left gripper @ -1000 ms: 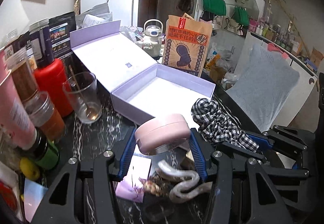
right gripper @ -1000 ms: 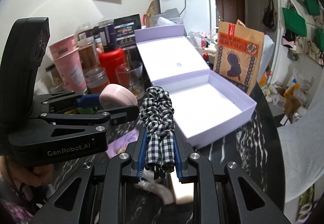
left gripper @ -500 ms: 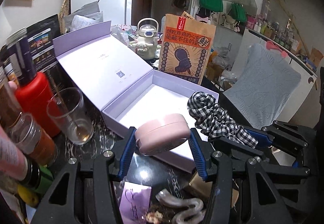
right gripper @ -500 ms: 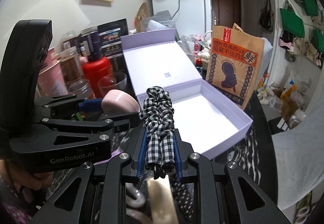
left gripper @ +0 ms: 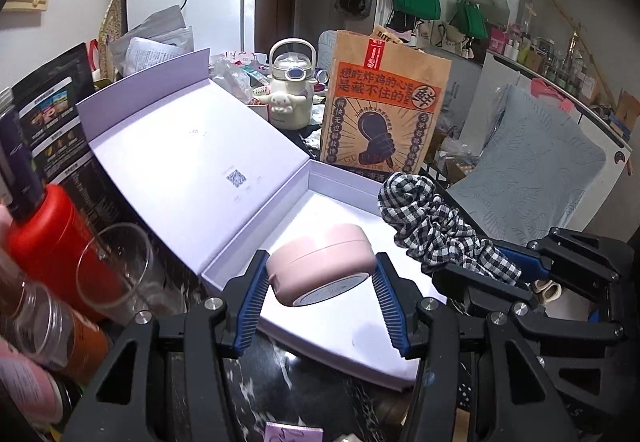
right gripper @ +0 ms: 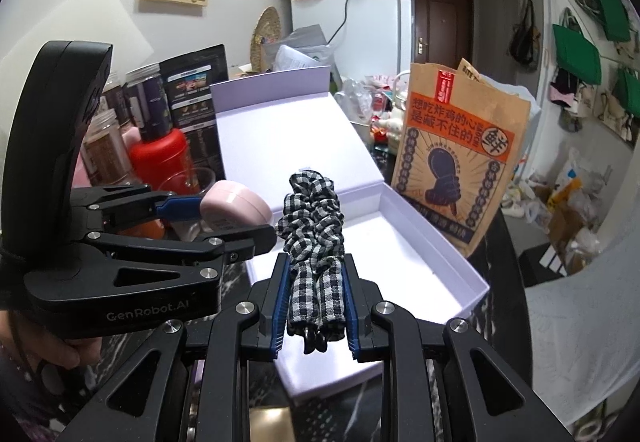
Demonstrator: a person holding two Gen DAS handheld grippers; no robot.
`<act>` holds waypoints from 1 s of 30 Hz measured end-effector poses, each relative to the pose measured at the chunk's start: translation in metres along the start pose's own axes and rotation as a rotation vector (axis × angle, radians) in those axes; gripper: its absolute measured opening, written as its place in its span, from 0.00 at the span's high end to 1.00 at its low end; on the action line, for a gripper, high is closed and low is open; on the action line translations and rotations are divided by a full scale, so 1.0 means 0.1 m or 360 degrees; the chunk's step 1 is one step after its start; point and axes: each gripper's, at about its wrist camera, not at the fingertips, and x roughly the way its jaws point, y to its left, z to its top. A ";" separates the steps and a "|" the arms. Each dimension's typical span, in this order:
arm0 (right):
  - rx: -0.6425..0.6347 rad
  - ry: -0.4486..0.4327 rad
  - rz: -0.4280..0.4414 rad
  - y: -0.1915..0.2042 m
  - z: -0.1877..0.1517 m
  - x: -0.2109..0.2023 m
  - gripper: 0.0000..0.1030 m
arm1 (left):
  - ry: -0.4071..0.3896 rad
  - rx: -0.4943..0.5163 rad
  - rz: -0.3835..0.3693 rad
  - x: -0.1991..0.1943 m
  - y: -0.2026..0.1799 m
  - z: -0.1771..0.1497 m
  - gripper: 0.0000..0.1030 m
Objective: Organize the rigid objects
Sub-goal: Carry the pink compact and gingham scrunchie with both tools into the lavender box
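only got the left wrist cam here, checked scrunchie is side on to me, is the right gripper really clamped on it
observer: Yes. In the right wrist view the right gripper has both fingers pressed on the scrunchie, and its dark ends hang out below them.
operator: pink case blocks my look at the box floor, anything in there
observer: The part of the box floor that shows in the right wrist view is bare white. The scrunchie hides a strip of it.
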 end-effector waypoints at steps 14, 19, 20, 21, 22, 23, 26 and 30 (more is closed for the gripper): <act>0.0007 0.0055 -0.0040 -0.30 0.19 0.43 0.77 | 0.0056 0.0110 -0.0004 0.47 0.01 0.32 0.50; 0.0019 0.0083 -0.0073 -0.43 0.20 0.58 0.77 | 0.0093 0.0167 -0.0007 0.68 -0.03 0.38 0.50; 0.0023 0.0093 -0.0078 -0.46 0.20 0.61 0.77 | 0.0105 0.0181 -0.0010 0.72 -0.04 0.38 0.50; 0.0028 0.0104 -0.0083 -0.49 0.20 0.65 0.77 | 0.0122 0.0191 -0.0014 0.78 -0.04 0.39 0.50; 0.0031 0.0111 -0.0086 -0.51 0.20 0.66 0.77 | 0.0130 0.0196 -0.0017 0.81 -0.05 0.40 0.50; 0.0034 0.0121 -0.0089 -0.54 0.20 0.70 0.77 | 0.0141 0.0201 -0.0020 0.86 -0.05 0.41 0.50; 0.0040 0.0152 -0.0097 -0.60 0.19 0.79 0.77 | 0.0163 0.0217 -0.0012 0.98 -0.06 0.43 0.50; 0.0053 0.0204 -0.0092 -0.67 0.17 0.94 0.77 | 0.0210 0.0225 -0.0008 1.13 -0.04 0.41 0.50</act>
